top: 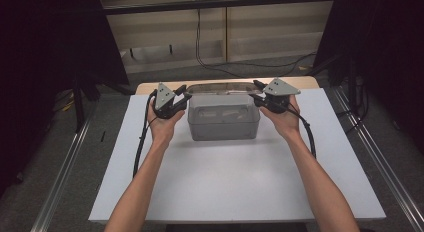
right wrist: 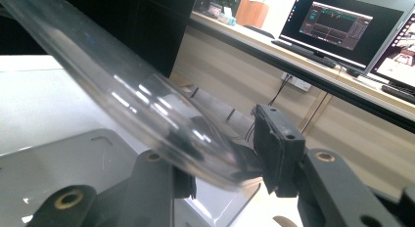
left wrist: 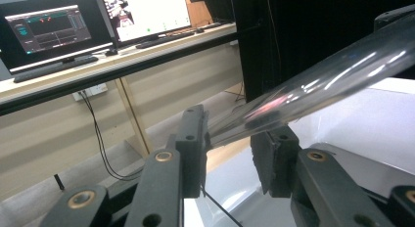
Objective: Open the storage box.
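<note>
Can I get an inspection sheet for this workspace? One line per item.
Surface: white tabletop, bare in front.
Job's things: clear lid held tilted above the grey container.
Clutter: nothing seen.
Grippers: left gripper clamps the lid's left end, right gripper its right end; the jaws pinch the rim in both gripper views.
Cables: one cable trails from each gripper; another lies on the floor behind.
Surroundings: monitors on a desk, dark curtains at the sides.

Clear plastic lid (top: pixel 220 88), held raised and tilted above the open translucent grey box (top: pixel 223 123), each end gripped by tongs, box standing upright at the desk's far middle
</note>
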Tool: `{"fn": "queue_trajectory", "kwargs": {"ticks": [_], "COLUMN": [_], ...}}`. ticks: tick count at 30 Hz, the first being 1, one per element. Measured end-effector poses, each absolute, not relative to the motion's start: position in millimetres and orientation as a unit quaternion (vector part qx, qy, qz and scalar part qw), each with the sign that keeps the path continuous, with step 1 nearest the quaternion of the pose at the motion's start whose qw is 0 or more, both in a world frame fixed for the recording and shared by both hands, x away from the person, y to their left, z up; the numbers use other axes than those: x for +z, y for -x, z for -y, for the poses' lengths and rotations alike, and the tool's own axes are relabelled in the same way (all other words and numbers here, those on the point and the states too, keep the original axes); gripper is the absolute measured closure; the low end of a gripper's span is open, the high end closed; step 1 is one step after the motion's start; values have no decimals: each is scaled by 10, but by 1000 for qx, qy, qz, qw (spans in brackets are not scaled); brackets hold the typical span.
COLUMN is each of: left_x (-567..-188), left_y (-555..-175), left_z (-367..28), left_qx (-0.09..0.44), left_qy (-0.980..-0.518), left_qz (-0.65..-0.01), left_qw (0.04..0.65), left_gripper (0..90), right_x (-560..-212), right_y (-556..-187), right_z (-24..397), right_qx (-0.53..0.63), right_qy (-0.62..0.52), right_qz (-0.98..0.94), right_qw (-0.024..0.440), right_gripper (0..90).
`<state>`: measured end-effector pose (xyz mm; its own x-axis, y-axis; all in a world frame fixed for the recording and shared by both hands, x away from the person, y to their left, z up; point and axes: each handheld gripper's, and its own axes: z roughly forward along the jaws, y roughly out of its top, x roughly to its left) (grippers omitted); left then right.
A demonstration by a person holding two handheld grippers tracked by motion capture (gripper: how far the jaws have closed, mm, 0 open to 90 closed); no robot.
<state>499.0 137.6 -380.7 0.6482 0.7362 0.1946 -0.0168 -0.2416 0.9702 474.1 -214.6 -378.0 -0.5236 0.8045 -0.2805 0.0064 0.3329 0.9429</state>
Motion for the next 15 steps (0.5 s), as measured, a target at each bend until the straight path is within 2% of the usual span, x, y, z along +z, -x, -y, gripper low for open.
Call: {"fn": "queue_trajectory", "kwargs": {"ticks": [15], "left_x": [-3781], "left_y": [-5120], "left_z": [-1334], "left_qx": [334], "left_qy": [-718], "left_qz": [-249], "left_qw": [558], "left_gripper": [644], "right_x": [-3761], "right_y": [-4785], "right_z": [2211], "right_qx": [521], "right_qy": [-292], "right_qz": [-701], "right_qw": [389], "right_gripper": [645]}}
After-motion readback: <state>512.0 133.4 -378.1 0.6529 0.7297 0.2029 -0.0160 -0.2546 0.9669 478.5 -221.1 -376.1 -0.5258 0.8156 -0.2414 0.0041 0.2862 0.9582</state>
